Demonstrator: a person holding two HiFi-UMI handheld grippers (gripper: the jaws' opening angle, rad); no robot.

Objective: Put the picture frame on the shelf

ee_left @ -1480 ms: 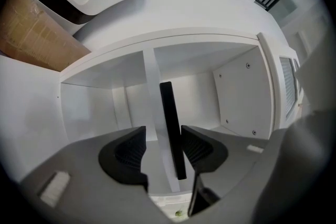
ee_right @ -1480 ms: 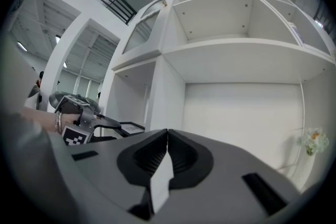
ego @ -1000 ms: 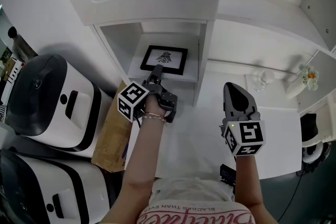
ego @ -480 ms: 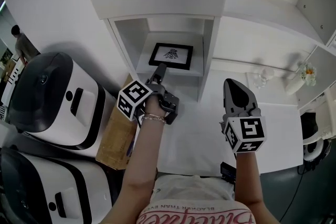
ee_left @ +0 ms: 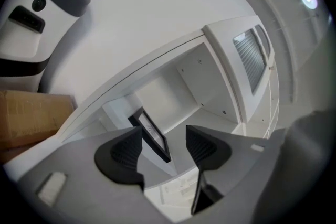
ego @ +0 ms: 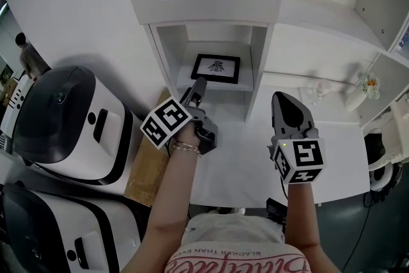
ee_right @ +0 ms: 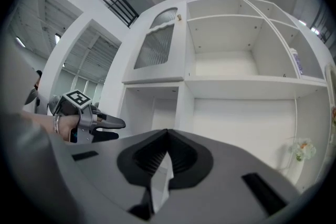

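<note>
one picture frame in shelf compartment, left tongs spread, empty

The white shelf unit has an open lower compartment. On that compartment's white bottom board rests the black rectangular picture frame, which shows a dark motif on white. It seems to lie flat and face up, though the steep angle leaves a backward lean possible. The frame sits toward the back of the board, apart from both side walls. To the right, a wide white surface of the same unit carries a small clear glass piece and, near it, a small white vase of pale flowers.
</note>
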